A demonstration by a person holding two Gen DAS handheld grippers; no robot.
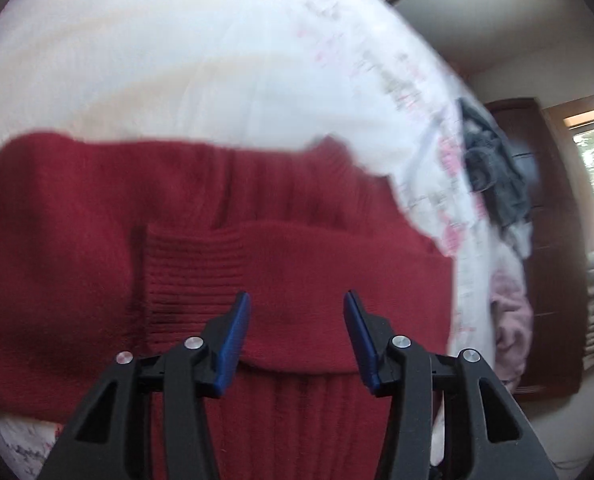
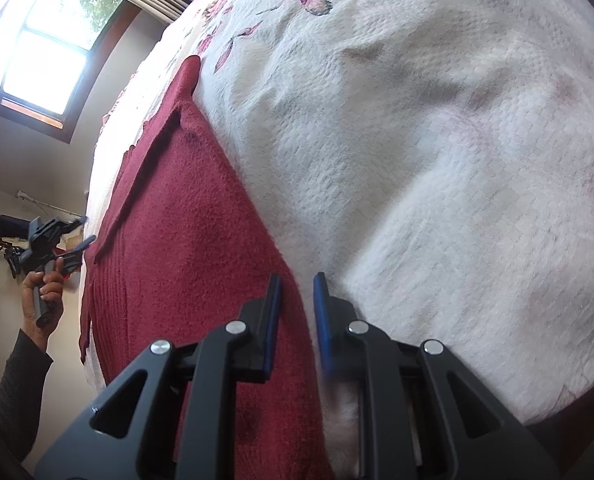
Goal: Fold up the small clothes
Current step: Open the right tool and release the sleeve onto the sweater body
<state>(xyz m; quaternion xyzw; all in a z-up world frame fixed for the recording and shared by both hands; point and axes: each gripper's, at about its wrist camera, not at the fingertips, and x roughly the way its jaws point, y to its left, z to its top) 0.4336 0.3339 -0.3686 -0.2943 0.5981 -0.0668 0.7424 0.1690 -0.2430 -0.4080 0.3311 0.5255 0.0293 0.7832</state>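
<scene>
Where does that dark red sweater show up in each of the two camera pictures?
Left wrist view: the red sweater fills the lower middle, behind the open left gripper.
Right wrist view: it runs up the left-centre, its edge between the right gripper's fingers.
Shared landmark: the white floral bedspread beneath it.

We see a bed with a white quilted bedspread that has pink flower prints near its edge. A window with a dark wooden frame lets in bright daylight. In the left wrist view, a dark wooden cabinet stands beside the bed, and a pile of grey clothes lies at the bed's edge.
</scene>
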